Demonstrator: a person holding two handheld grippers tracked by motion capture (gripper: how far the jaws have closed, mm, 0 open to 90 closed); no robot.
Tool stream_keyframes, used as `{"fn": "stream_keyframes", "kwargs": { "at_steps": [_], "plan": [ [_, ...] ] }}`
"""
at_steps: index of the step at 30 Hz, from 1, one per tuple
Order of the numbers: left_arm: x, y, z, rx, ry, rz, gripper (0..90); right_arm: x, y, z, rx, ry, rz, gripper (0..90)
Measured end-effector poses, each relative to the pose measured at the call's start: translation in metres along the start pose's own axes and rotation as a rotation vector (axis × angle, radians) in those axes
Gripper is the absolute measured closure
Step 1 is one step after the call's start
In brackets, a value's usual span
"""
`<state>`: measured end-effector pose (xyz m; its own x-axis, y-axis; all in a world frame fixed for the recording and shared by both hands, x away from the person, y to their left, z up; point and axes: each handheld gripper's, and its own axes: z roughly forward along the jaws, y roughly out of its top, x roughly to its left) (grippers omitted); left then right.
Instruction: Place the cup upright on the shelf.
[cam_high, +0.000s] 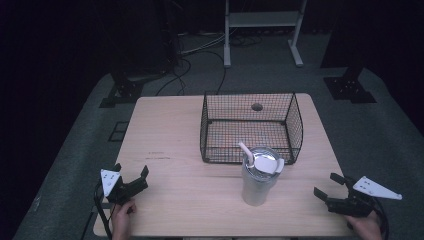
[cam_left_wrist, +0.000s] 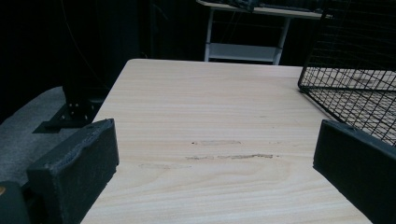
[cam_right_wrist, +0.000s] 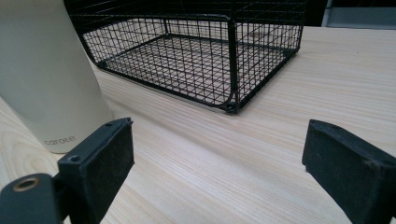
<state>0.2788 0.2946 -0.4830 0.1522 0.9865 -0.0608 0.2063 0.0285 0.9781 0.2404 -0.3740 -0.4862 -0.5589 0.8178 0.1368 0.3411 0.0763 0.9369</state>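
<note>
A pale cup (cam_high: 257, 180) with a lid and a straw stands upright on the desk (cam_high: 175, 150), a little right of the middle and close to the near edge. Just behind it is a black wire basket (cam_high: 250, 127), which sits toward the far edge; from the high view I cannot tell if the two touch.

The left gripper (cam_high: 131, 181) is over the near left corner of the desk, released, with its jaws wide apart and nothing between them. The right gripper (cam_high: 330, 187) is at the near right corner, also released with jaws spread. It points toward the cup, which in the right gripper view (cam_right_wrist: 46, 74) stands just beyond its left jaw, not touching.
</note>
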Motion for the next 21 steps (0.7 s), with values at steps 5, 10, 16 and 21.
{"fn": "stream_keyframes", "kwargs": {
  "at_steps": [5, 10, 16, 21],
  "plan": [
    [0.0, 0.0, 0.0, -0.001, 0.001, 0.001, 0.0, 0.003, 0.004, 0.0, -0.002, 0.005, -0.012, 8.4],
    [0.0, 0.0, -0.001, -0.002, -0.003, 0.002, 0.0, 0.01, 0.017, 0.002, 0.002, 0.023, -0.044, 8.4],
    [-0.001, 0.0, -0.001, -0.002, -0.005, 0.004, 0.0, 0.018, 0.028, 0.003, 0.011, 0.049, -0.09, 8.4],
    [-0.001, 0.0, -0.001, -0.002, -0.007, 0.004, 0.0, 0.025, 0.036, 0.002, 0.013, 0.07, -0.114, 8.3]
  ]
}}
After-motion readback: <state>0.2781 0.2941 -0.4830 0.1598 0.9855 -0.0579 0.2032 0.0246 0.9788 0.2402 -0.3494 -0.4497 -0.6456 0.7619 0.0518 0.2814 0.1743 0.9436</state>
